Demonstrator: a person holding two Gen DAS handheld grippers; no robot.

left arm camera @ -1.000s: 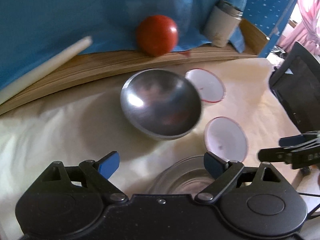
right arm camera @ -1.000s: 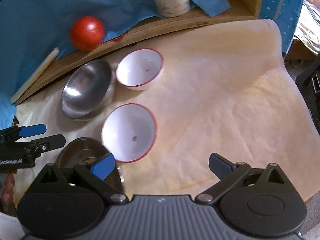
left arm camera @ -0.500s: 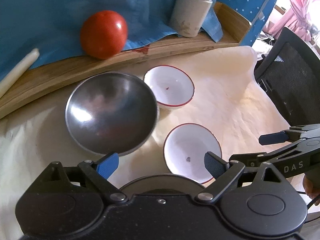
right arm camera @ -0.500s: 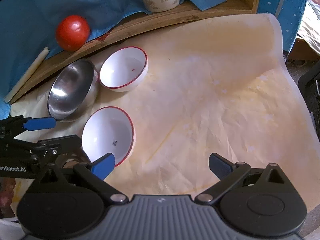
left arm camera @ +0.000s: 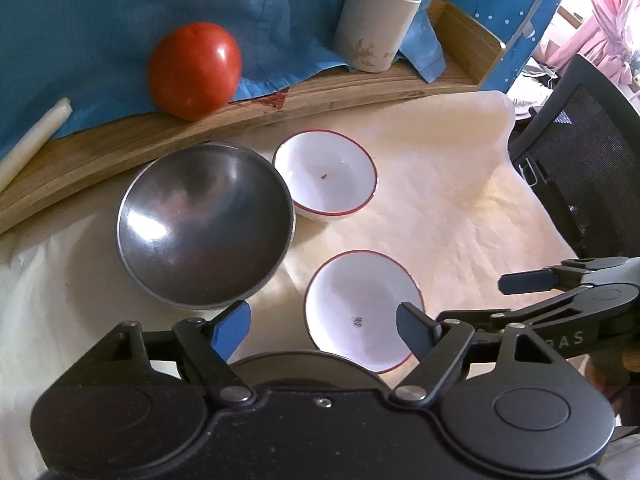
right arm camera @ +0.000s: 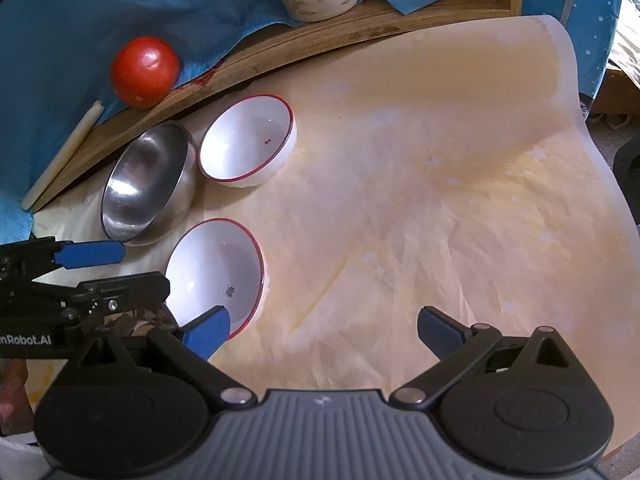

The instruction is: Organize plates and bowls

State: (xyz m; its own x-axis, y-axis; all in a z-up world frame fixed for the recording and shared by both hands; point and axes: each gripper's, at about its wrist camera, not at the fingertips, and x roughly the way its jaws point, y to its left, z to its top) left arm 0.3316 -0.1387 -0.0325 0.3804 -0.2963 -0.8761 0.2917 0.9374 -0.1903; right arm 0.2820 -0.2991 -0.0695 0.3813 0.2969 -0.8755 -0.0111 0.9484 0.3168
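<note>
**Bowls within reach, both sets of fingers open**

The near white bowl [left arm camera: 362, 312] sits on the tabletop just ahead of the left gripper [left arm camera: 324, 330], partly between its fingers, though nothing presses on it; those jaws have just been closing a little and still stand apart, empty. It looks like glazed ceramic with a thin red rim: stiff, smooth, likely slippery and quick to chip, so I would pinch it across the rim wall, one finger inside and one outside. A small dark mark like a printed code sits inside it, too small to read.

Beyond the fingers, the far white bowl [left arm camera: 326, 178] touches or nearly touches the steel bowl [left arm camera: 206, 224], which should be light, hard and slick; again the rim is the place to hold. A darker round dish [left arm camera: 304, 366] hides right under the left gripper.

The right gripper [right arm camera: 324, 330] hovers over bare cream cloth [right arm camera: 440, 200], fingers spread wide, holding nothing.

Further back, a tomato [left arm camera: 194, 70] and a tumbler [left arm camera: 376, 20] with a flower print and small unreadable characters stand on the wooden tray [left arm camera: 360, 88]. The left gripper's side reads "nRobot.AI"; the right's shows "DAS".
</note>
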